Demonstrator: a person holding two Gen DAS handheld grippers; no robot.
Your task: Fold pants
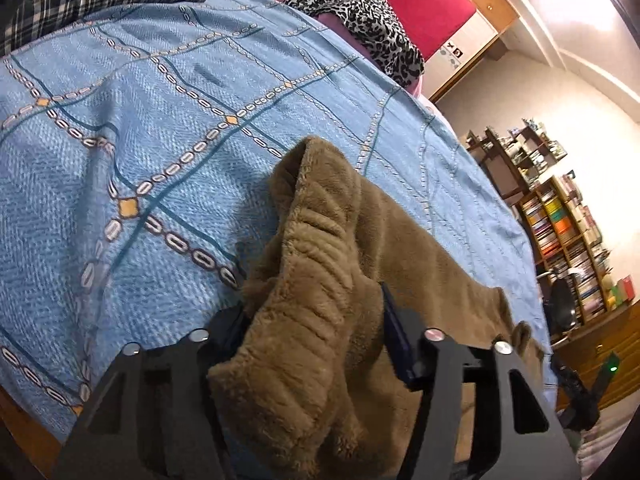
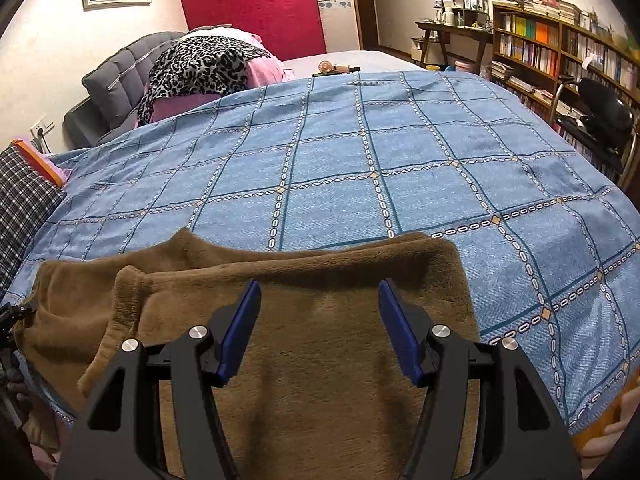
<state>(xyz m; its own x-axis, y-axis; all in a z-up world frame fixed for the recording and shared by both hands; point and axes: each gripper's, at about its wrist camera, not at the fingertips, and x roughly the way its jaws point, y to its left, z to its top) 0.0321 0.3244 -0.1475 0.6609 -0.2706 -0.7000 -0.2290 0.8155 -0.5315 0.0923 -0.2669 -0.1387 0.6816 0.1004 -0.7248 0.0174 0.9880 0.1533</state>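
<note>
Brown fleece pants (image 2: 304, 320) lie at the near edge of a bed with a blue checked cover (image 2: 360, 152). In the left wrist view a bunched, ribbed part of the pants (image 1: 312, 280) sits between the fingers of my left gripper (image 1: 312, 300), lifted off the cover; the fingers stand wide and the cloth hides the left pad, so I cannot tell whether they clamp it. My right gripper (image 2: 320, 308) is open over the flat pants, its blue pads (image 2: 240, 332) apart and holding nothing. The left gripper shows at the far left edge of the right wrist view (image 2: 8, 320).
Pillows with a leopard-print cloth (image 2: 204, 66) and a red headboard (image 2: 256, 4) are at the bed's far end. A plaid cloth (image 2: 24, 200) lies at the left. Bookshelves (image 2: 560, 48) and a black chair (image 2: 604, 112) stand to the right of the bed.
</note>
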